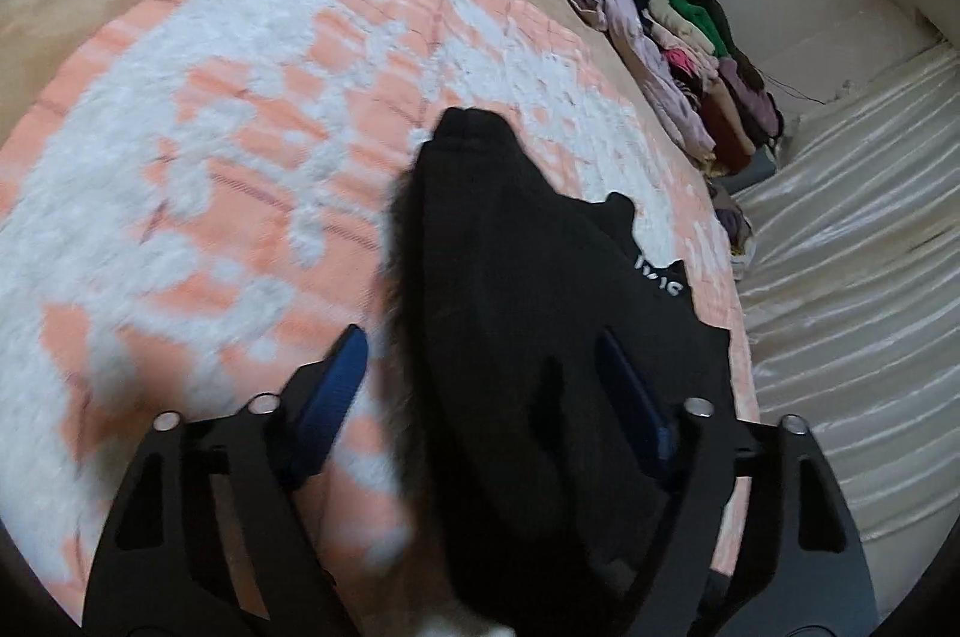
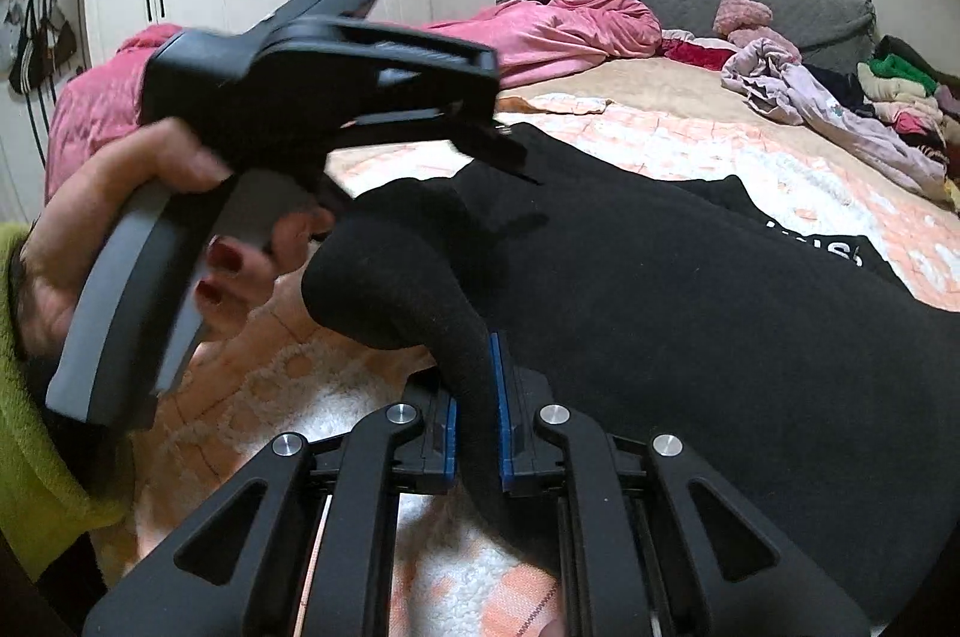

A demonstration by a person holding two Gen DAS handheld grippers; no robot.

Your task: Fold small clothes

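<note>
Black garment (image 2: pixel 690 313): spread on the peach-and-white blanket (image 1: pixel 240 108), one fold pinched tight in the right gripper (image 2: pixel 477 433). Left gripper (image 1: pixel 480 397): jaws parted, straddling a raised ridge of the same cloth, pads not pressing. Mixed clothes pile (image 1: pixel 690 54): well beyond, to its right.

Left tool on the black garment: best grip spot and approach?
Grip the black garment on its narrow hemmed end, coming from the blanket side. That end lies free and thin; the right tool already pinches the near fold.
</note>
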